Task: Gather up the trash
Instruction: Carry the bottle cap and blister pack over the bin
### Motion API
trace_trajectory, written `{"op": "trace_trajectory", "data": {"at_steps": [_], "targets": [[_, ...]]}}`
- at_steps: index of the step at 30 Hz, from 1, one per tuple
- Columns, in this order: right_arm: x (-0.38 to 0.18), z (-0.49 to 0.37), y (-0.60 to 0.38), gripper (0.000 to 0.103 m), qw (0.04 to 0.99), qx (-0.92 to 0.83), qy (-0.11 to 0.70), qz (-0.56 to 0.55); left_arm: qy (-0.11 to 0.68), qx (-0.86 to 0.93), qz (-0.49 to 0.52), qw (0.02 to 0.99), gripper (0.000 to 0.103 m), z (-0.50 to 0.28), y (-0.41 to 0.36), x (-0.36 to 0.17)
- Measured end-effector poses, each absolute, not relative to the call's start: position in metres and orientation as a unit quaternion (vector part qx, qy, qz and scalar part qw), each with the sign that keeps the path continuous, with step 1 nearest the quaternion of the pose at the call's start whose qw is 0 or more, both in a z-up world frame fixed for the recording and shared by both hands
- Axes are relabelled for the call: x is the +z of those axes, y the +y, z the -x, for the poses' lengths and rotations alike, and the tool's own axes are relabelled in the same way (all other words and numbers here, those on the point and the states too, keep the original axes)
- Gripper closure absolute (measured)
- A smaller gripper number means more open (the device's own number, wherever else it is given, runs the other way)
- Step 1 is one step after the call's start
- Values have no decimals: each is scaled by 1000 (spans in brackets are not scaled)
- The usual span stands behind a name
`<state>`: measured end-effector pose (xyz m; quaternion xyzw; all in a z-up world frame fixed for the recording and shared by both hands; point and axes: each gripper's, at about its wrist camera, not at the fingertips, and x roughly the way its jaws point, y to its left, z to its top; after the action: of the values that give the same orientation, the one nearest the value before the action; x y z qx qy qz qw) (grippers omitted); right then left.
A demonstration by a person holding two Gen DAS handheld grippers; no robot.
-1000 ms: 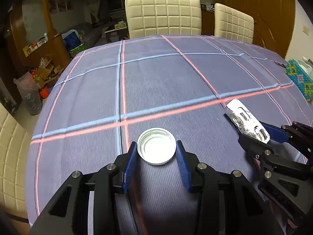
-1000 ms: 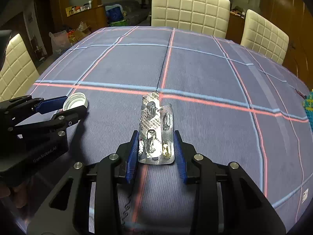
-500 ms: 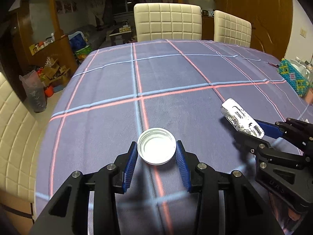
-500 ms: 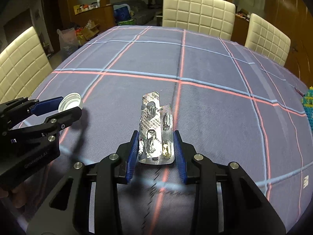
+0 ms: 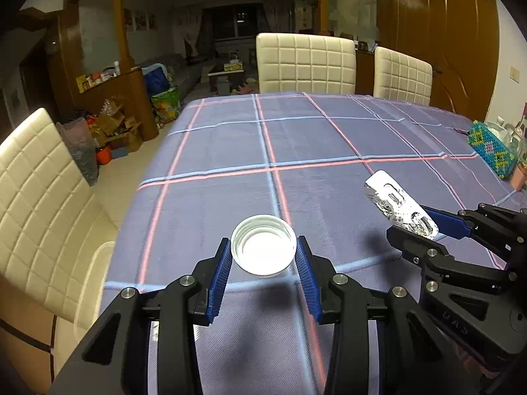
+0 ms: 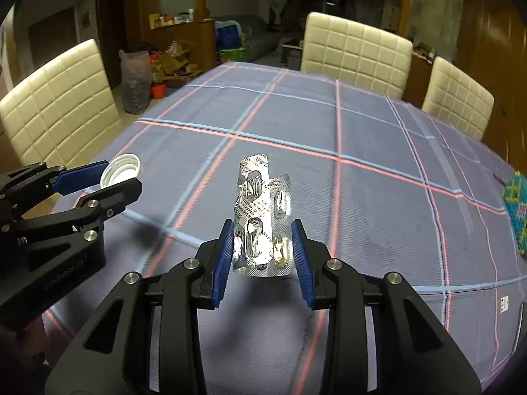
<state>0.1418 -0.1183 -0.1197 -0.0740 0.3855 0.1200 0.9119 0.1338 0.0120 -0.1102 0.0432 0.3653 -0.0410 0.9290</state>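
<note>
My left gripper (image 5: 263, 256) is shut on a white bottle cap (image 5: 263, 245), hollow side up, held above the near part of the table. From the right wrist view the same cap (image 6: 120, 172) shows at the left, between the left gripper's blue pads (image 6: 80, 176). My right gripper (image 6: 263, 247) is shut on a silver pill blister pack (image 6: 262, 217) that stands upright between its pads. In the left wrist view the blister pack (image 5: 400, 205) sticks out of the right gripper (image 5: 425, 227) at the right. Both items hang clear of the checked tablecloth (image 5: 313, 151).
Cream padded chairs stand at the far side (image 5: 304, 62), far right (image 5: 402, 75) and left (image 5: 36, 204) of the table. A beaded colourful box (image 5: 492, 149) sits at the right edge. Bags and cartons (image 5: 108, 131) clutter the floor to the left.
Both grippers have pulled back and risen with their loads, so more of the table, its left edge and the left chair show. Neither grip has changed.
</note>
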Motion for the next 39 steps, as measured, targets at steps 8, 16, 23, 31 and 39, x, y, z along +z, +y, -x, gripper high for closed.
{"op": "trace_trajectory", "data": {"at_steps": [8,16,23,31,39], "targets": [[-107,-125,-98,67,914,136,372,89,348,-13,-29,937,64,-108,44,-98],[-108,-121,-61,66,906,164,371,118,354,27,-11,935,64,-104,79,-105],[-115,-124,-22,66,894,194,375,148,368,58,5,928,64,-105,109,-118],[-115,-132,22,66,886,223,369,173,368,102,15,924,64,-104,149,-121],[-116,-136,66,66,875,250,364,201,371,134,35,918,64,-105,190,-127]]}}
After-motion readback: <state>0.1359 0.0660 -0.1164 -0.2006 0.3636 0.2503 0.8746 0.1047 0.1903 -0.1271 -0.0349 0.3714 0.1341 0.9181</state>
